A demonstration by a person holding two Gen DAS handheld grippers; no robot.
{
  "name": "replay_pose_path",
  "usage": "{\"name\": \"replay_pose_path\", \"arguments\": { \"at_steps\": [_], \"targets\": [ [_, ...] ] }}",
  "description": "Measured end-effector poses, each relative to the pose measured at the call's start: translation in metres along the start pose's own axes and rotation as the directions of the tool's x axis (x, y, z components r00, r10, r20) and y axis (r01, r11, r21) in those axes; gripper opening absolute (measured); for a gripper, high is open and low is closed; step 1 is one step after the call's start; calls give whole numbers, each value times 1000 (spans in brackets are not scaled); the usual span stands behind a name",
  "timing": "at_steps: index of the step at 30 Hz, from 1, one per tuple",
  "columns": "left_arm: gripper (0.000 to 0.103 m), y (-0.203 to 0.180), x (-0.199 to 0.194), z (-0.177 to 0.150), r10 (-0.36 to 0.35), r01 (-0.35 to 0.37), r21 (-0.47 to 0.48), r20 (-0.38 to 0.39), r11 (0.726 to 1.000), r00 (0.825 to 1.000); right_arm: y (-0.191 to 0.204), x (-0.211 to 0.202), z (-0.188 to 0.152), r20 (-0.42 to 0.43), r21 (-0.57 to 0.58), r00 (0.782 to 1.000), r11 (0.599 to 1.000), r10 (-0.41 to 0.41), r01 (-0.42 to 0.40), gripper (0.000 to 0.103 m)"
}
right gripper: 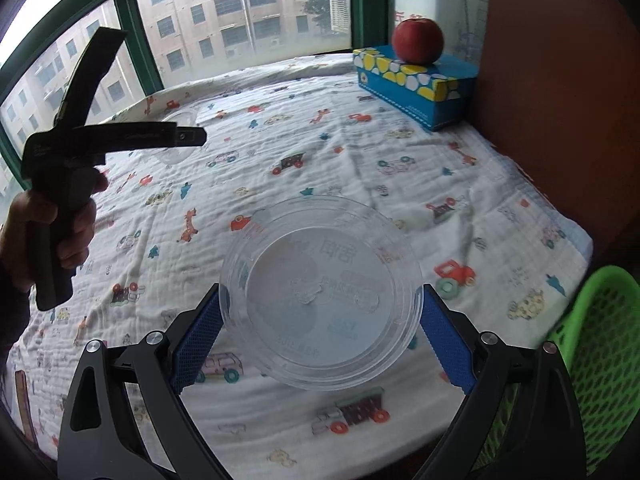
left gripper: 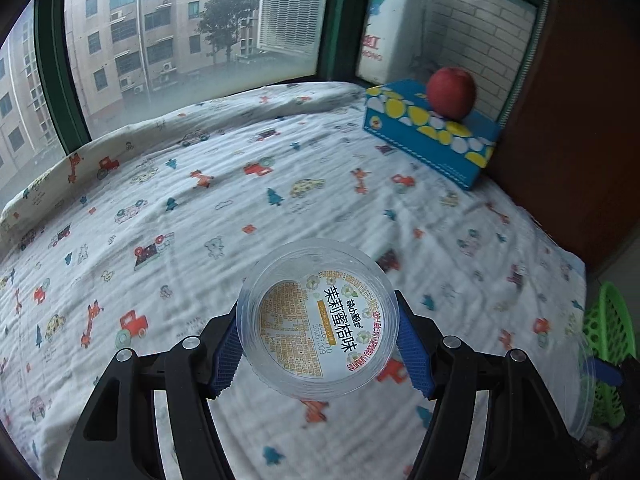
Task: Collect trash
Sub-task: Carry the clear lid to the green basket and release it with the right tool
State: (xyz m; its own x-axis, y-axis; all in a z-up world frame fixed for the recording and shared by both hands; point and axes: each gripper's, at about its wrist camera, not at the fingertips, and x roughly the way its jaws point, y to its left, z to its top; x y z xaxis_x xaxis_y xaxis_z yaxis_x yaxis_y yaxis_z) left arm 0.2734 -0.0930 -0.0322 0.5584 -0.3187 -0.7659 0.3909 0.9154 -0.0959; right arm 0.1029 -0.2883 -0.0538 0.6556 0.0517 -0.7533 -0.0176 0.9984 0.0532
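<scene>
The green basket (right gripper: 592,344), low at the bed's right edge, is neared most by the right tongs (right gripper: 320,332), closed on a clear lid (right gripper: 320,292); a labelled cup (left gripper: 318,320) is gripped by the left tongs (left gripper: 318,344), farther from it.

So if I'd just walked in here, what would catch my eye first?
Probably the two clear plastic containers clamped between blue-padded jaws over the cartoon-print bedsheet: a labelled cup in the left gripper, and a wider clear container in the right gripper. Next, the red apple on a blue dotted box by the window, and the green basket at the bed's right edge.
</scene>
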Motion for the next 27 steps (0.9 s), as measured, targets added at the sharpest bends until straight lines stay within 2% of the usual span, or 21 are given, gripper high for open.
{"name": "replay_pose_path", "arguments": {
  "at_steps": [16, 27],
  "targets": [
    [65, -109, -58, -25, -144, 137, 129, 44, 982, 989, -76, -72, -42, 41, 116, 992, 986, -123, 117, 92],
    [65, -182, -70, -34, -223, 213, 208, 26, 955, 975, -152, -104, -71, 10, 214, 972, 950, -234, 227, 92]
  ]
}}
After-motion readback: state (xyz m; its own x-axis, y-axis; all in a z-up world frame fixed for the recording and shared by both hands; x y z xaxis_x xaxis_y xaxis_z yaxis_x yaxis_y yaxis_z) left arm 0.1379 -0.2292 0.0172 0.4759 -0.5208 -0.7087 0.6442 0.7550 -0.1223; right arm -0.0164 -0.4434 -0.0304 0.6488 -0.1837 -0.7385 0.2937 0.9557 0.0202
